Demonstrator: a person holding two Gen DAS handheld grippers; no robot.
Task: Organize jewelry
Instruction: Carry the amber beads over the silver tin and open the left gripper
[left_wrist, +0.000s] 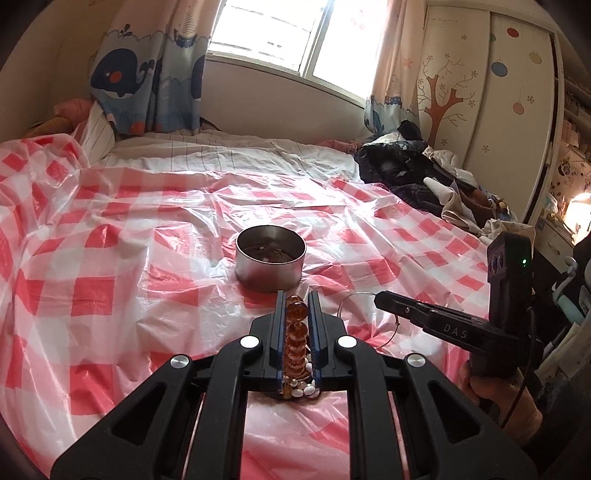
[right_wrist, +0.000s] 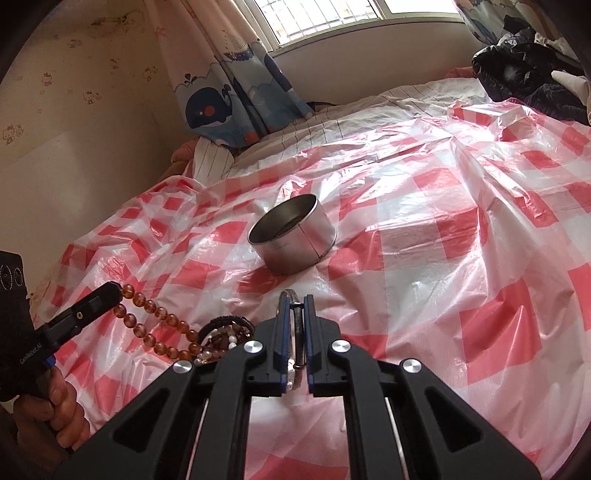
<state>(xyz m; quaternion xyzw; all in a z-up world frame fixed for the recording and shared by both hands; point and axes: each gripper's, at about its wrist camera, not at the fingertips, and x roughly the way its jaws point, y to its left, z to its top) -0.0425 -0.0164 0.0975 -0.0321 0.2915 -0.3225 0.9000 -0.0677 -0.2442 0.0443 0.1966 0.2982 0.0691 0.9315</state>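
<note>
While the left gripper (left_wrist: 298, 306) is clamping an amber bead strand (left_wrist: 295, 332) between its jaws, the right gripper (right_wrist: 295, 310) is pinching what looks like a thin silver bangle (right_wrist: 297, 332); the metal tin (left_wrist: 270, 258) is sitting just beyond both, on the checkered sheet (left_wrist: 110, 258).

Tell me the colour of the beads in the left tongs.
Translucent amber-orange beads, clearest in the right wrist view.

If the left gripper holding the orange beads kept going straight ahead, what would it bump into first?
Probably the round metal tin. It sits on the checked plastic sheet right ahead of the left gripper, with nothing between. Depth is hard to judge, though.
</note>
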